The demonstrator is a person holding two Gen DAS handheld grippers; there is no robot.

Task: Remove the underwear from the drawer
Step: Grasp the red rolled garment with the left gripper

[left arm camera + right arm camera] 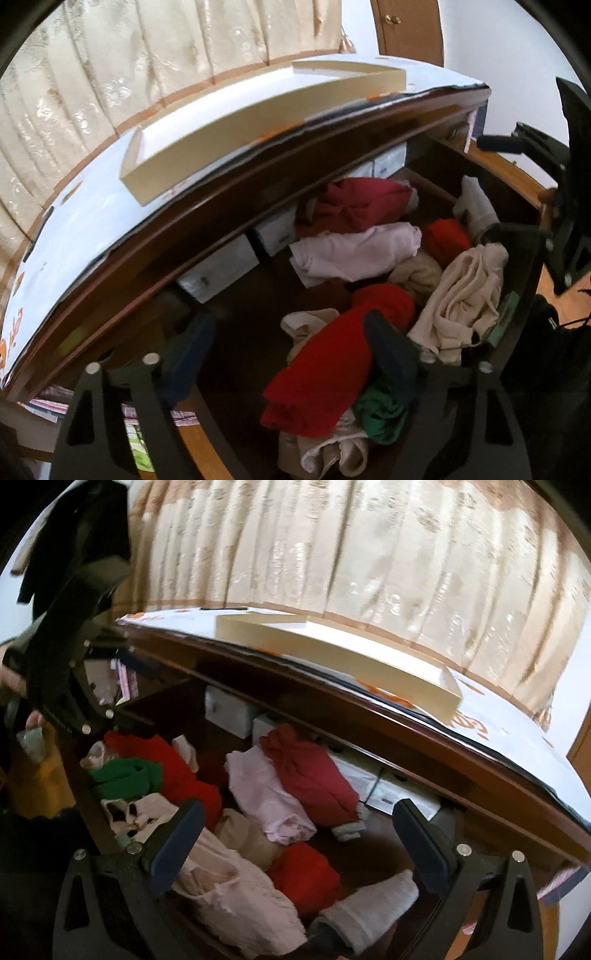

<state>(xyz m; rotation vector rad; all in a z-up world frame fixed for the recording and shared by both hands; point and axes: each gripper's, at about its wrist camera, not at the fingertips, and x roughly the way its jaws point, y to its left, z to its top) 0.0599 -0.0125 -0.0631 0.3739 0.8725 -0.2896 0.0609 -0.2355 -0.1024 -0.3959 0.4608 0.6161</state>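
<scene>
Left gripper (291, 347): jaws spread, nothing pinched. Right-hand finger (388, 347) lying against a rolled bright red garment (325, 376); left-hand finger (192, 354) over bare drawer floor, apart from the cloth. Contact pressure on the red roll not determinable.

Right gripper (299, 849): jaws spread wide, empty, hovering above the clothing pile. Left-hand finger (177, 845) just over a pale pink crumpled garment (236, 897); right-hand finger (424, 849) over the drawer floor near a white rolled sock (365, 904).

Open wooden drawer (236, 347), contents as follows:
- bright red roll at the near end, beside a green garment (384, 417) and beige underwear (332, 454);
- cream crumpled garment (465, 295) against the drawer's right side;
- small red bundle (447, 236) and tan roll (417, 273) in the middle;
- lilac-pink folded piece (354, 251) with a dark red garment (358, 203) behind it;
- white boxes (218, 269) lined along the back, under the dresser top.

Underwear: all still inside the drawer, none lifted.

Dresser top (92, 229), covered in white sheet: shallow cream tray (221, 162), interior showing only white base. Patterned curtain (110, 59) behind.
</scene>
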